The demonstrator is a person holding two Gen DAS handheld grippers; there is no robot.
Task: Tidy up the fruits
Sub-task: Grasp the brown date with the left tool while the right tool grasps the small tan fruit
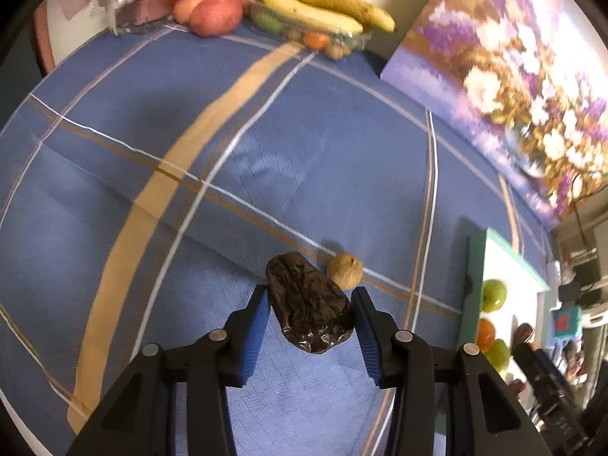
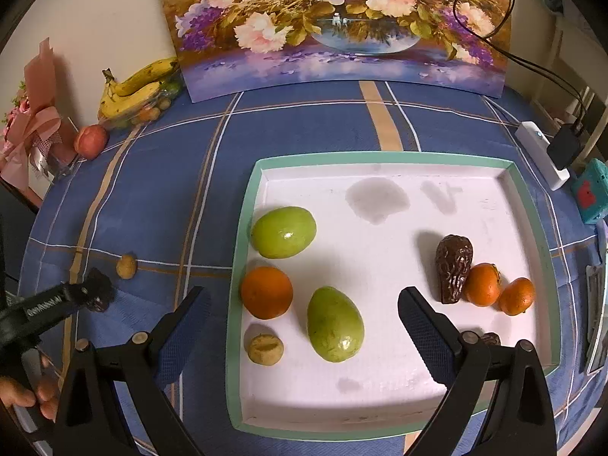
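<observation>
A dark wrinkled date [image 1: 309, 302] lies on the blue tablecloth between the open fingers of my left gripper [image 1: 309, 306]; neither pad clearly touches it. A small tan longan [image 1: 345, 269] sits just beyond it. In the right wrist view the left gripper [image 2: 95, 292] is over that date, with the longan [image 2: 126, 266] nearby. My right gripper [image 2: 304, 296] is open and empty above the white tray [image 2: 380, 157], which holds two green fruits [image 2: 283, 232], an orange [image 2: 266, 292], a tan fruit [image 2: 265, 349], another date [image 2: 453, 266] and two small oranges [image 2: 482, 285].
Bananas [image 2: 136, 87] and apples [image 2: 90, 140] sit at the table's far left corner beside a pink bouquet [image 2: 30, 133]. A flower painting [image 2: 334, 22] leans on the back wall. A white power strip [image 2: 541, 154] and teal box [image 2: 592, 190] lie at right.
</observation>
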